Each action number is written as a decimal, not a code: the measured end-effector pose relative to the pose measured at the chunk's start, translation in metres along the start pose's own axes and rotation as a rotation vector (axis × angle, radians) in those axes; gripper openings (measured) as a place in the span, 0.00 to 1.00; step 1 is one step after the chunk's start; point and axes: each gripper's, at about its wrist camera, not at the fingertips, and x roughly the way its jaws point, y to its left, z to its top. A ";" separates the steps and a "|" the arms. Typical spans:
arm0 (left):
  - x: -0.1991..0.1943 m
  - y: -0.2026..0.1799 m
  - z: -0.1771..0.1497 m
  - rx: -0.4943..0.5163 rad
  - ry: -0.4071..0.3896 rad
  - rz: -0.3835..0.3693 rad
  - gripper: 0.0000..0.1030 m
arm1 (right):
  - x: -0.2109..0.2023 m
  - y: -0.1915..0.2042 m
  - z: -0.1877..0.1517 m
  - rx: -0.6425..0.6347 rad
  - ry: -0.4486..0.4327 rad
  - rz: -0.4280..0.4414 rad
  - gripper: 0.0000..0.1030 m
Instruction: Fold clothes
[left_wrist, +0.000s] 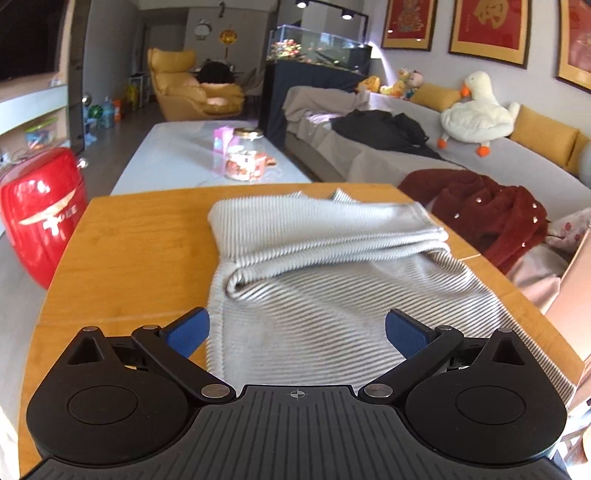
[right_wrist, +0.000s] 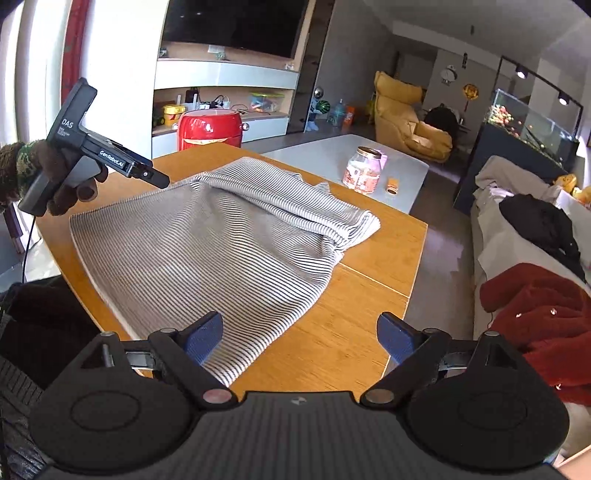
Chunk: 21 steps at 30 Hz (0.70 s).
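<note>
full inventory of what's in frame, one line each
striped garment: 1, grey-white, partly folded on wooden table
wooden table: 1, orange-brown, foreground
red suitcase: 1, red, beyond the table's left edge
glass jar: 1, clear, on pale coffee table
red fuzzy garment: 1, dark red, on sofa
black garment: 1, black, on sofa
plush goose: 1, white, on sofa
yellow armchair: 1, far room
left gripper: fingers open, empty
right gripper: fingers open, empty

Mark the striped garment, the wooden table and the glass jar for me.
striped garment (left_wrist: 332, 314), left wrist view, flat near layer.
wooden table (right_wrist: 369, 321), right wrist view, bare top beside the cloth.
glass jar (right_wrist: 364, 171), right wrist view, its body.
</note>
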 end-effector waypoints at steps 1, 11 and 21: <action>0.004 -0.003 0.007 0.010 -0.009 -0.021 1.00 | 0.000 -0.007 0.003 0.036 -0.019 0.005 0.89; 0.105 -0.016 0.055 -0.048 0.024 -0.127 1.00 | 0.129 -0.059 0.076 0.281 -0.080 0.004 0.45; 0.132 -0.005 0.036 -0.062 0.063 -0.034 1.00 | 0.293 -0.064 0.136 0.371 -0.034 0.056 0.44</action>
